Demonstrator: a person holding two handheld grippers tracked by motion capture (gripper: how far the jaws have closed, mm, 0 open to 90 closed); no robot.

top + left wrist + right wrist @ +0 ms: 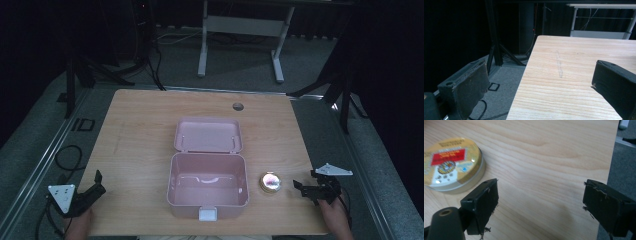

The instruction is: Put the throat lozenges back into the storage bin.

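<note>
Left gripper (96, 183) sits at the table's (140, 125) near left corner, jaws spread wide, nothing between them. Pink box (207, 186) stands mid-table near the front edge, lid (208, 135) flipped open behind it, inside bare. Round tin (270, 182) lies just right of the box. Right gripper (301, 188) rests near the tin, jaws apart, empty.
</note>
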